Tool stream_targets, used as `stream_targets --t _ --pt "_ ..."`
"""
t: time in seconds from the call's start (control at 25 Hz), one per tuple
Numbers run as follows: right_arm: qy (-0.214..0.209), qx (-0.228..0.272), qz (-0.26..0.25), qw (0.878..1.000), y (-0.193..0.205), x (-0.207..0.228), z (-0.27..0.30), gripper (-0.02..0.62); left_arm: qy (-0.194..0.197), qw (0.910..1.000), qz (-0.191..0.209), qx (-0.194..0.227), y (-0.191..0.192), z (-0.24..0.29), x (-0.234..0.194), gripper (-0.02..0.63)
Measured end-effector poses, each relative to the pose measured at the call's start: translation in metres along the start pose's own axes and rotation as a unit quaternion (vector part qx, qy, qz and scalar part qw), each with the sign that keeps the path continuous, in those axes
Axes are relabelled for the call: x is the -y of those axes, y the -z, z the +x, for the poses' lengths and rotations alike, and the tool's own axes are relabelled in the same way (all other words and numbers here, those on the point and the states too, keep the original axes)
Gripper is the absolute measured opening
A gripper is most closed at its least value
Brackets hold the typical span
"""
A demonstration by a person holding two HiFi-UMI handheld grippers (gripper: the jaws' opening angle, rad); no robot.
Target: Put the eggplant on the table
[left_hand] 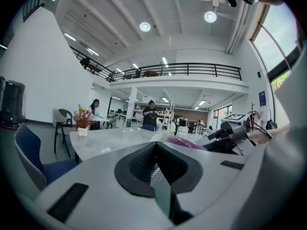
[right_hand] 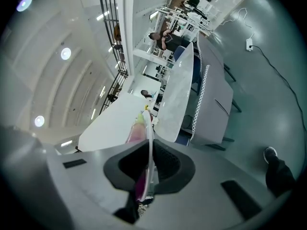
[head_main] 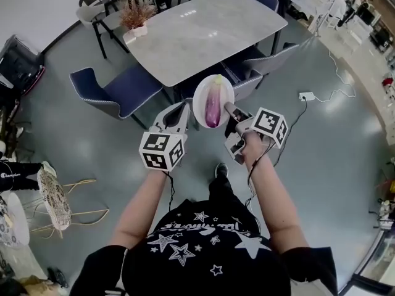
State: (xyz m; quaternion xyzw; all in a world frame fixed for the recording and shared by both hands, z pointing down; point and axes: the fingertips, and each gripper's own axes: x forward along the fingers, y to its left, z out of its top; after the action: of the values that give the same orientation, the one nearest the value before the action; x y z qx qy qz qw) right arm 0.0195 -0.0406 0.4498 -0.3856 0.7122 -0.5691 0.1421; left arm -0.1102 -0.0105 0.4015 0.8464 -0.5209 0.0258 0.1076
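Observation:
A purple eggplant [head_main: 213, 103] lies on a white plate [head_main: 229, 94], held in the air just short of the grey marble table [head_main: 203, 29]. My right gripper [head_main: 229, 111] is shut on the plate's right rim. In the right gripper view the plate [right_hand: 149, 143] runs edge-on between the jaws of the right gripper [right_hand: 146, 176], with the eggplant [right_hand: 136, 131] beside it. My left gripper [head_main: 184, 111] sits at the plate's left rim. In the left gripper view the jaws of the left gripper [left_hand: 154, 162] are shut with nothing between them. The plate [left_hand: 160, 137] and eggplant [left_hand: 184, 142] lie just beyond them.
A potted dried plant [head_main: 137, 18] stands on the table's left end. A blue chair [head_main: 114, 91] and a grey chair [head_main: 265, 63] flank the near edge. A cable and power strip [head_main: 307, 95] lie on the floor at right. People stand far off [left_hand: 151, 111].

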Motion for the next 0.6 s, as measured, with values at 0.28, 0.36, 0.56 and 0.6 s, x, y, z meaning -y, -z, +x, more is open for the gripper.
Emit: stream_targets --t 0.28,0.36,0.56,0.6 --pt "-0.009 -0.009 0.010 1.000 -0.067 0.017 0.030 0.026 -0.010 0.9998 -0.015 -0.002 -0.012 0.073 -0.006 0.008" --pt "-0.010 -0.013 0.013 1.000 -0.086 0.022 0.037 0.026 -0.015 0.9999 0.002 -0.004 -0.018 0.093 -0.006 0.008" --pt "-0.008 -0.023 0.003 1.000 -0.135 0.029 0.057 0.026 -0.016 0.9998 0.011 -0.003 -0.033 0.142 -0.001 0.008" --pt "-0.010 -0.026 0.002 1.000 -0.144 0.030 0.061 0.026 -0.018 0.9998 0.009 -0.003 -0.035 0.151 -0.002 0.008"
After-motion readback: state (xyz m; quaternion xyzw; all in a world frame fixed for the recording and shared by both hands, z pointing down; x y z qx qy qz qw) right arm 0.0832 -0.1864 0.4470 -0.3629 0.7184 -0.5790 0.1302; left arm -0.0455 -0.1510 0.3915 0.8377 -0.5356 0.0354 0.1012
